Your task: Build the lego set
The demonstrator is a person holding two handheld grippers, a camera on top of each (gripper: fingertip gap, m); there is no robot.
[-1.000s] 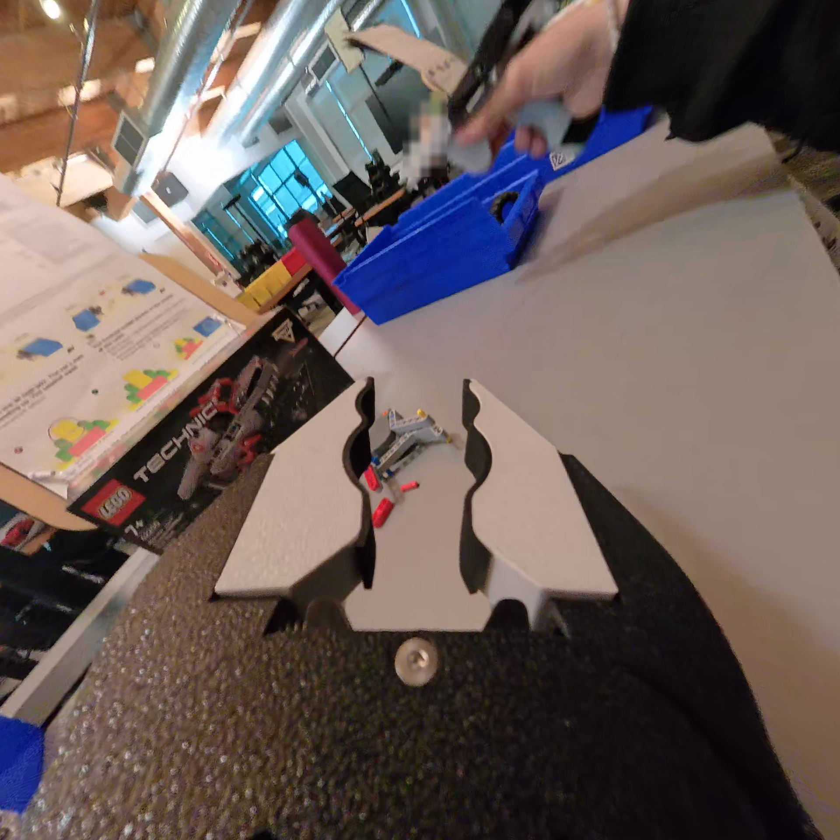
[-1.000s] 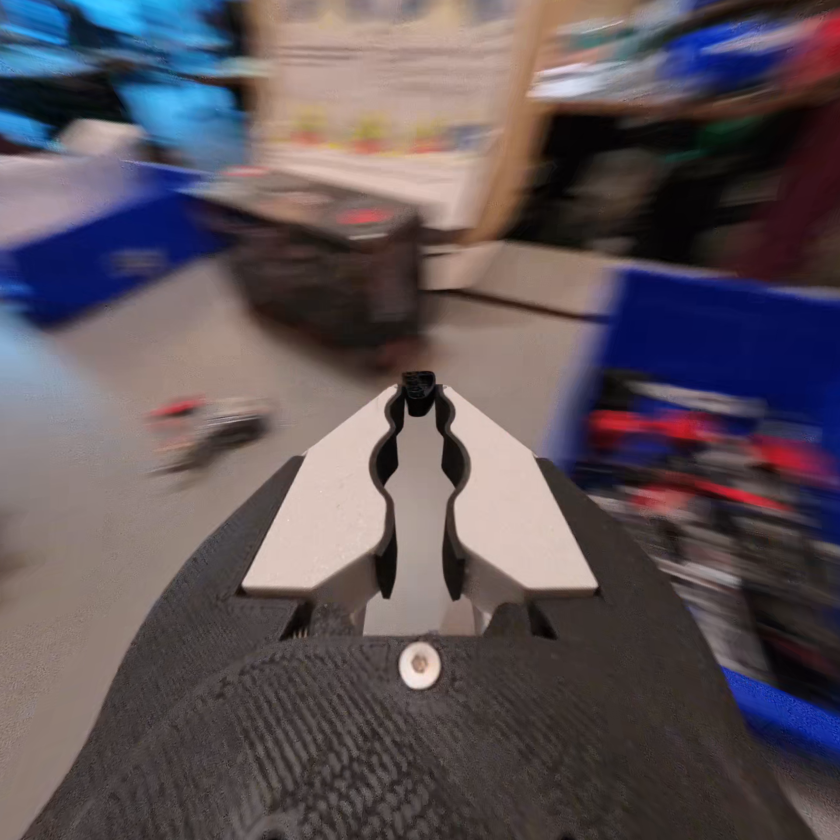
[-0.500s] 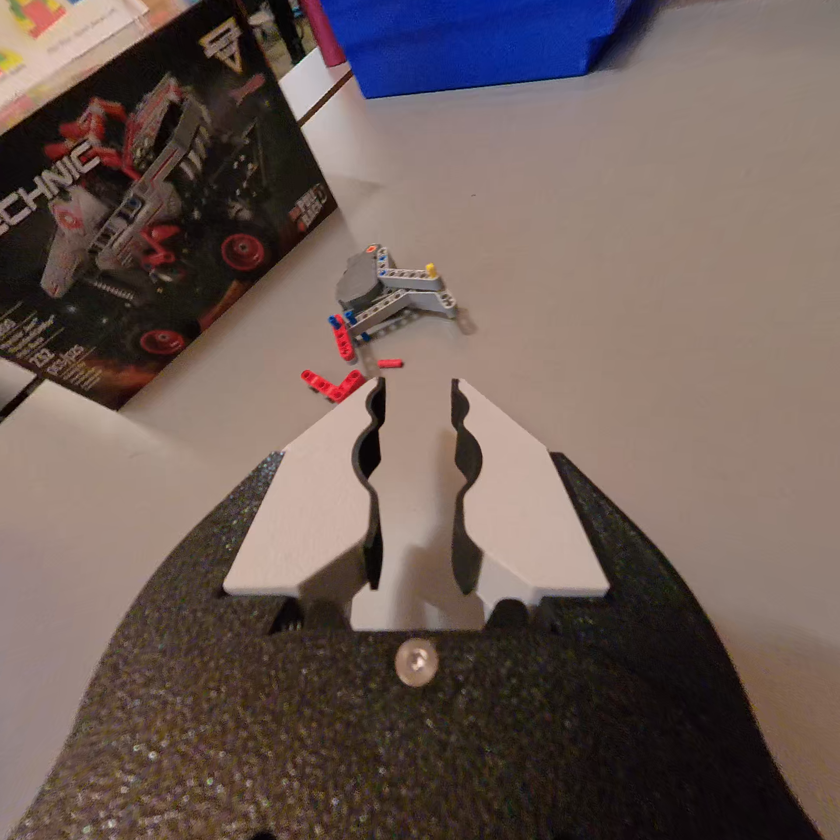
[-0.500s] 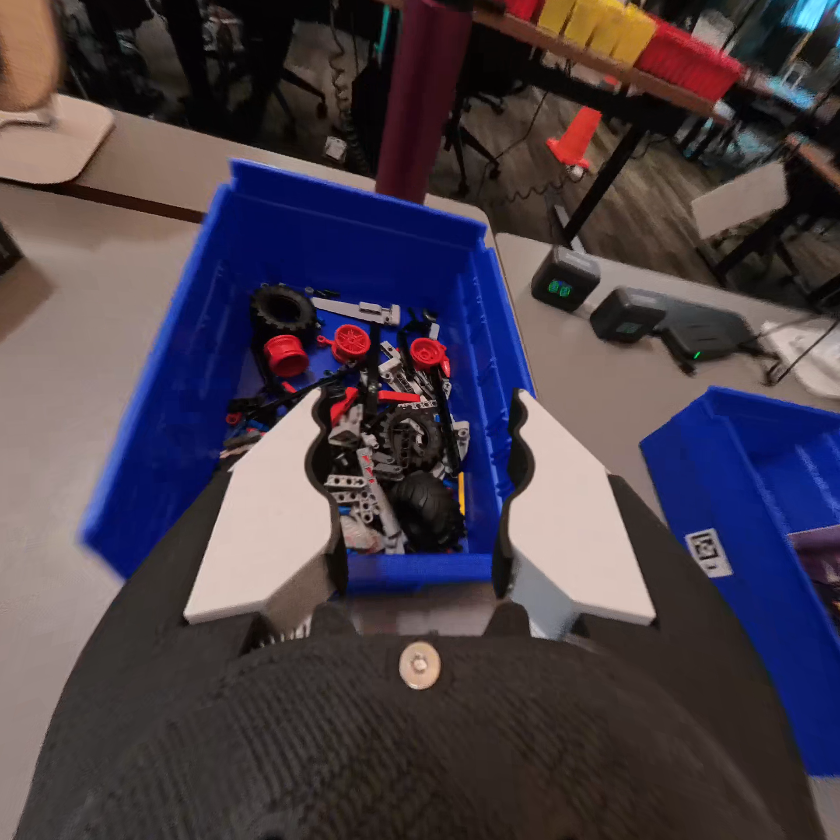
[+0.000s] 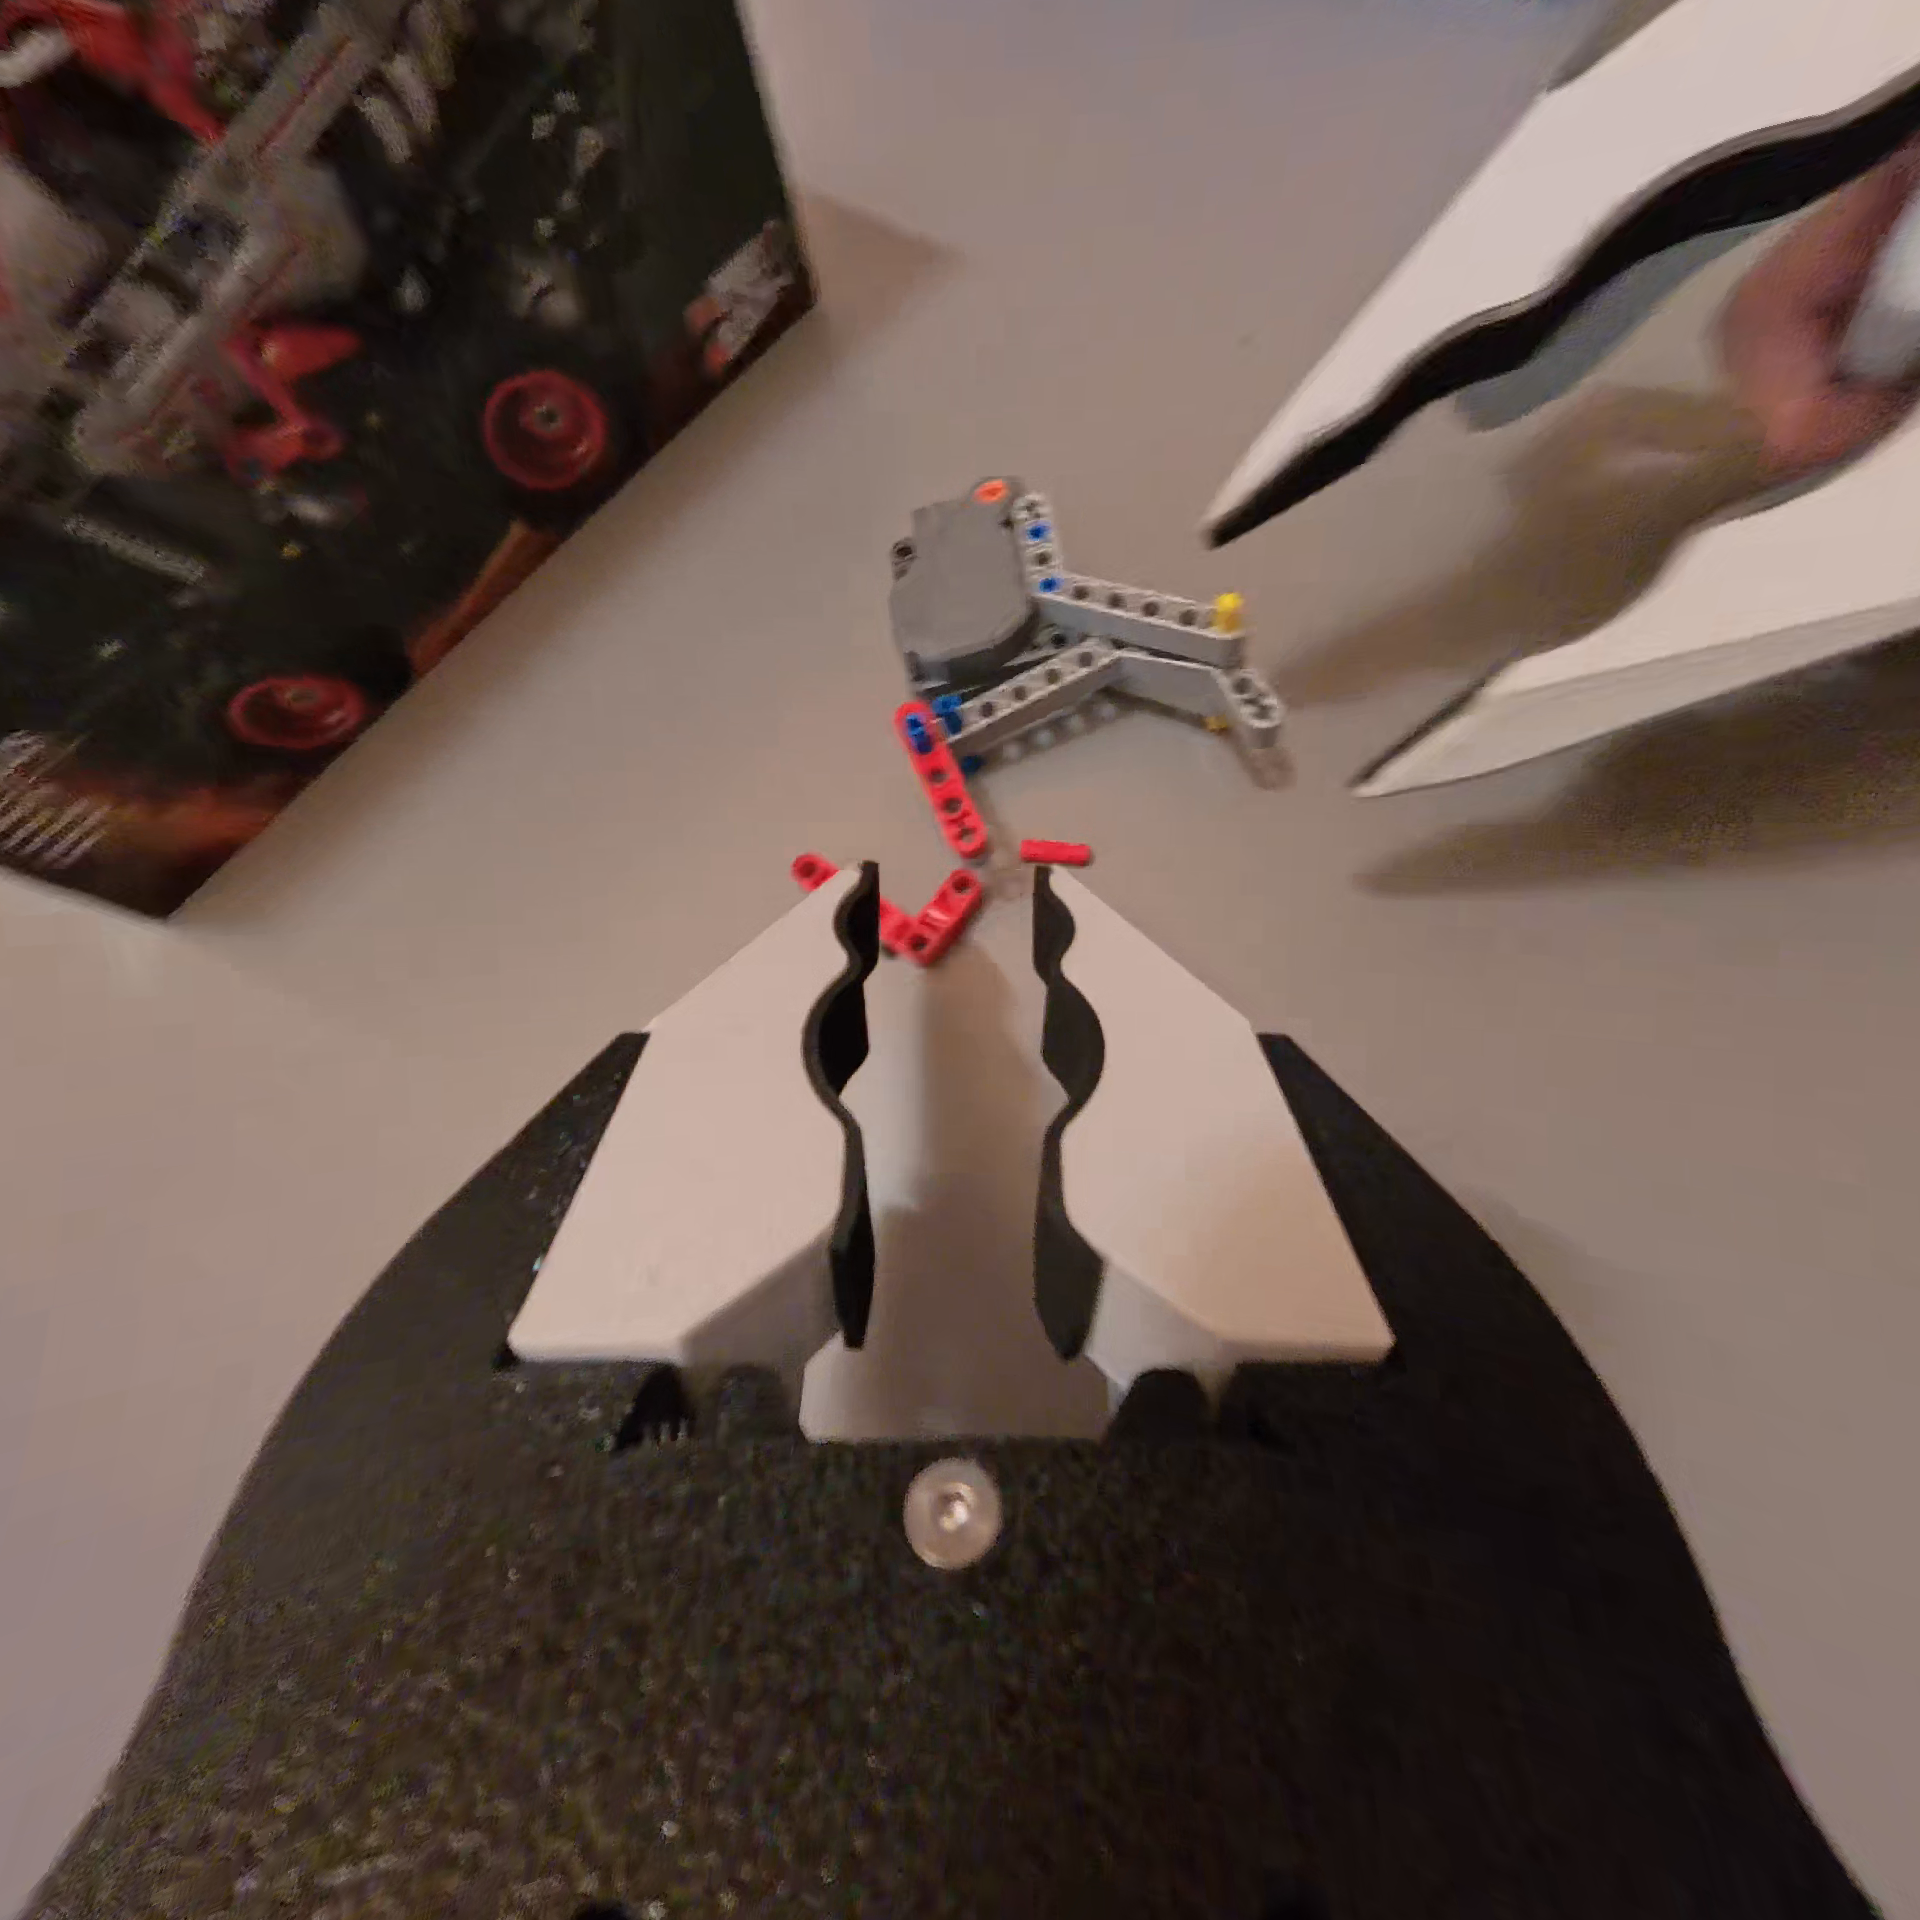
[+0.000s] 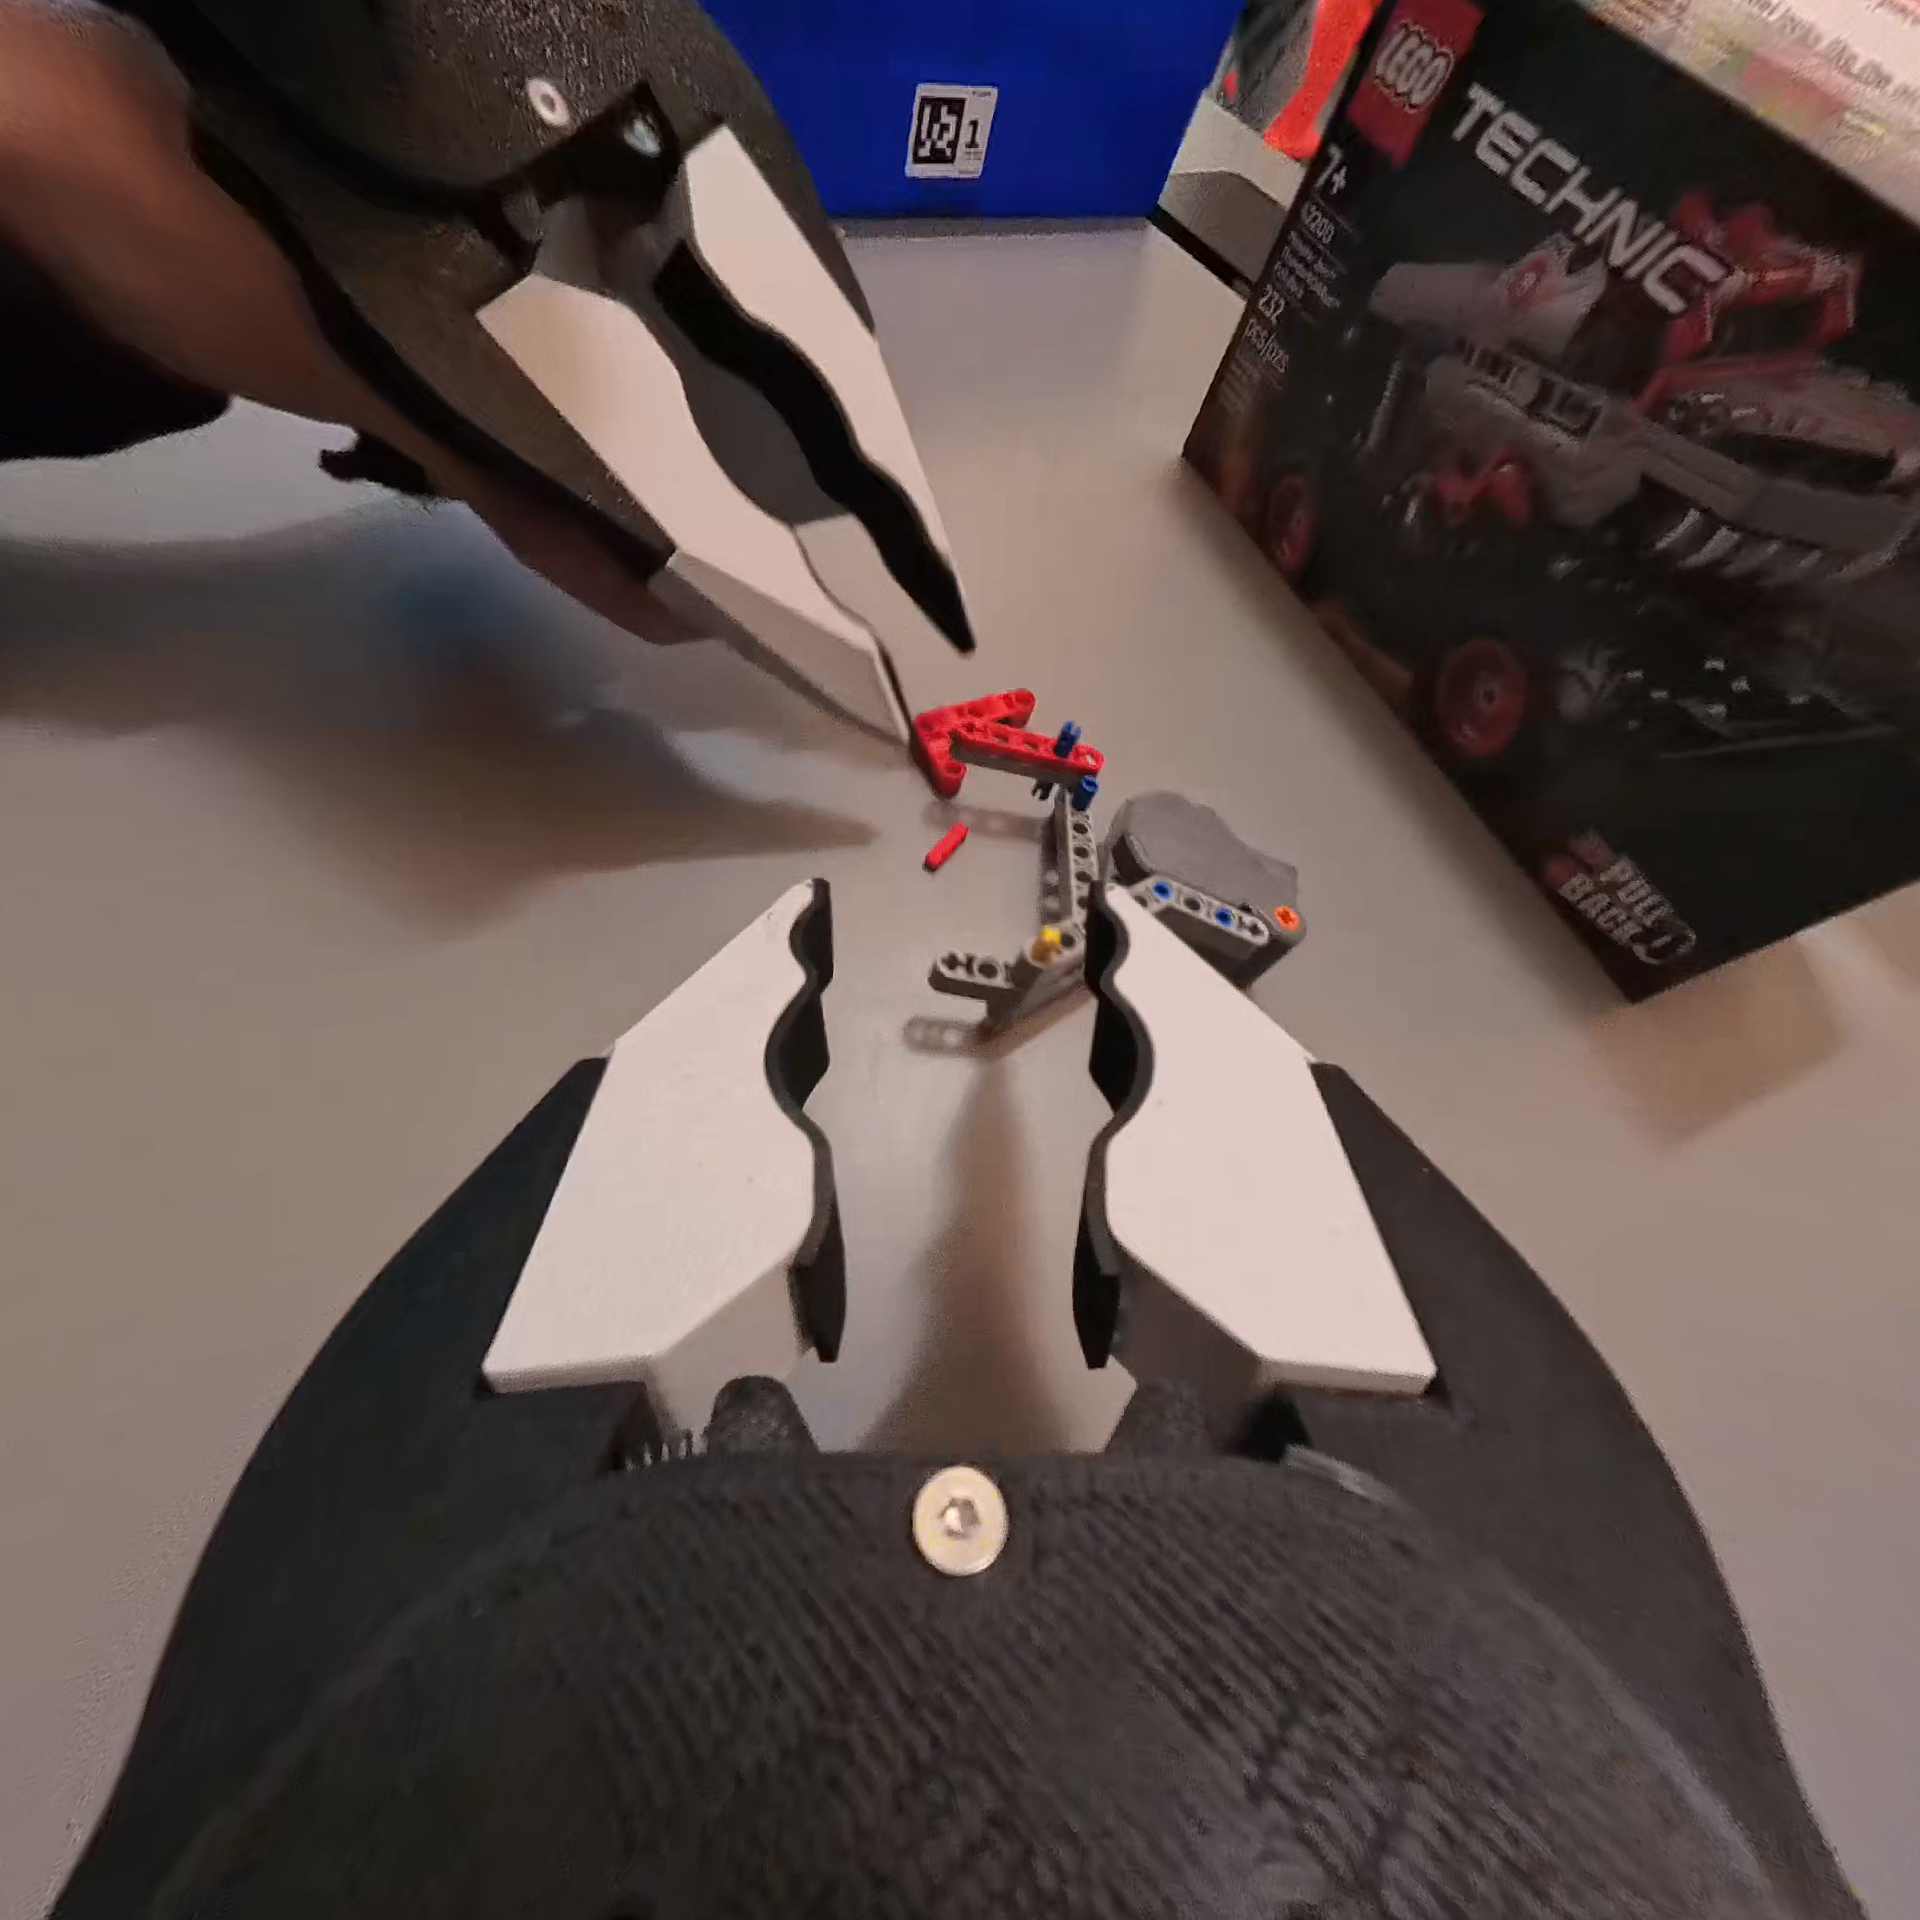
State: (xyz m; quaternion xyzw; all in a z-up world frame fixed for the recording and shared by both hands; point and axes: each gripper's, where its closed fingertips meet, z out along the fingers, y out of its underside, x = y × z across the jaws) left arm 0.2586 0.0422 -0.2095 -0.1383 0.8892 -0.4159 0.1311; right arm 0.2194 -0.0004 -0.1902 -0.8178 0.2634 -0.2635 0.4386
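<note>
The half-built lego assembly [image 5: 1081,644] lies on the grey table [image 5: 1558,1143], between the two grippers. It has a dark grey block, light grey beams with holes, small blue pins, one yellow pin and an orange dot at one corner. A red straight beam [image 5: 942,765] is joined to one end of it. Near it lie a red angled beam [image 5: 930,920] and a short red pin [image 5: 1056,853], loose on the table.

The left gripper [image 5: 956,883] points down at a slant, its tips just at the red angled beam; its jaws stand apart and grip nothing. In the right wrist view one tip is almost touching this beam [image 6: 961,727]. The right gripper [image 6: 956,904] comes from the opposite side, low over the table, jaws wide apart and empty, with the grey beams between its tips.

The lego box [image 6: 1621,499] stands beside the assembly. A blue bin [image 6: 987,104] is farther behind; its inside cannot be seen.
</note>
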